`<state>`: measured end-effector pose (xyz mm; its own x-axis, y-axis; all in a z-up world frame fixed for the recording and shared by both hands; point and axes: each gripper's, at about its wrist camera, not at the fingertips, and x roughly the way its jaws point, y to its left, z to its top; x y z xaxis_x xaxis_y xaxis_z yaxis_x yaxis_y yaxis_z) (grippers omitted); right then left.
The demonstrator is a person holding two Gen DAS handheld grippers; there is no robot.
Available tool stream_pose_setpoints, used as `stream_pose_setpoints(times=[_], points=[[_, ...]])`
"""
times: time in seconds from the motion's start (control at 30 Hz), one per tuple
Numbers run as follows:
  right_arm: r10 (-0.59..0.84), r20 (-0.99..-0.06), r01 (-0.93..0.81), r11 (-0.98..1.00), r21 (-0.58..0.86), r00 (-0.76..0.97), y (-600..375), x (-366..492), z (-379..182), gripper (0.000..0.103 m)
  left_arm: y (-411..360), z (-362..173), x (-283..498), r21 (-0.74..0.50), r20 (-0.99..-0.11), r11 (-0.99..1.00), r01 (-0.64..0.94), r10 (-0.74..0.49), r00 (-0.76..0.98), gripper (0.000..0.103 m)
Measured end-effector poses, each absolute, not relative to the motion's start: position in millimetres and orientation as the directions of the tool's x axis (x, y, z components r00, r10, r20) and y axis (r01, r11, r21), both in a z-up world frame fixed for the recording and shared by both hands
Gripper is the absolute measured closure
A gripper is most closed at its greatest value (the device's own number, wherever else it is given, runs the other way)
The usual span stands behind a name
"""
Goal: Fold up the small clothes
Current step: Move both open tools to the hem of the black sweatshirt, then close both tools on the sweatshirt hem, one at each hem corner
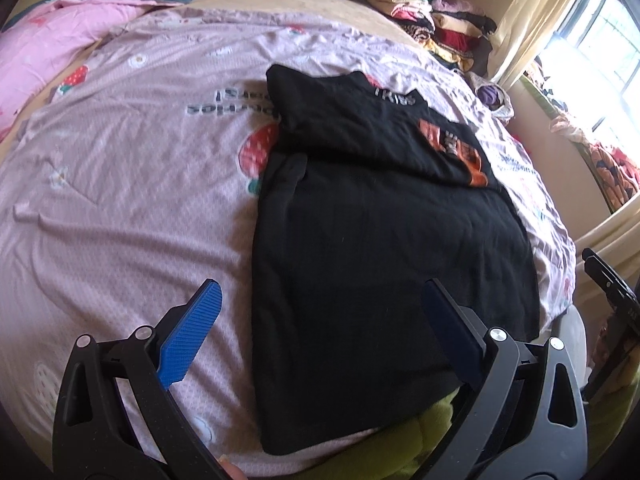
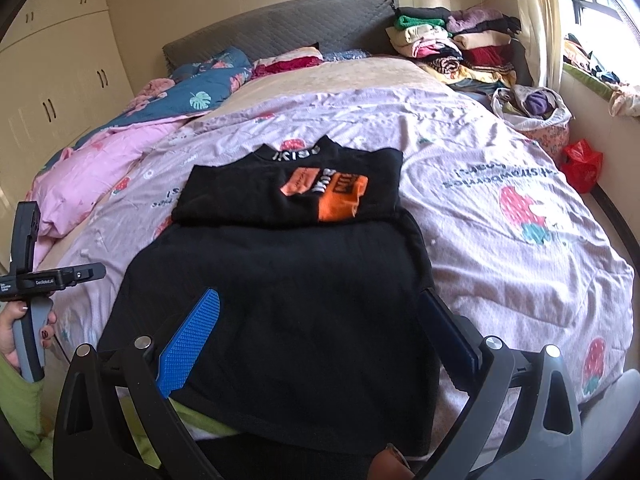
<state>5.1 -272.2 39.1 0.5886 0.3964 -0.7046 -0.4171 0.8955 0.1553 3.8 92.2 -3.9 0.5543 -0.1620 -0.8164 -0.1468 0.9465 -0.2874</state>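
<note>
A black top with an orange print (image 1: 384,216) (image 2: 288,264) lies on the pink strawberry sheet (image 1: 128,184) (image 2: 500,248). Its upper part is folded down over the body, collar and print facing up. My left gripper (image 1: 320,308) hangs open above the garment's near left edge, holding nothing. My right gripper (image 2: 320,312) is open too, hovering over the near part of the black cloth with nothing in it. The left gripper's body, held by a hand (image 2: 24,332), shows at the left of the right wrist view.
A pink quilt (image 2: 100,168) and a blue leaf-print quilt (image 2: 200,92) lie at the far left of the bed. Stacked folded clothes (image 2: 452,48) sit at the head on the right. A bag of clothes (image 2: 532,108) and a red bag (image 2: 580,164) stand by the window wall.
</note>
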Motion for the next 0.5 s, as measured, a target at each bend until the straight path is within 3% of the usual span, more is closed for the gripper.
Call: stream_pose_setpoints(times=[0.4, 0.5], points=[[0.362, -0.742, -0.38, 0.912, 0.156, 0.565, -292.4, -3.2, 14.0, 0.004, 88.5, -28.0, -11.8, -0.286, -0.846, 0.948, -0.137, -0.183, 0.501, 0.01], [0.357, -0.745, -0.368, 0.916, 0.16, 0.564, -298.2, -4.6, 10.1, 0.004, 90.0, -32.6, -15.8, -0.305, -0.846, 0.942, -0.137, -0.202, 0.494, 0.015]])
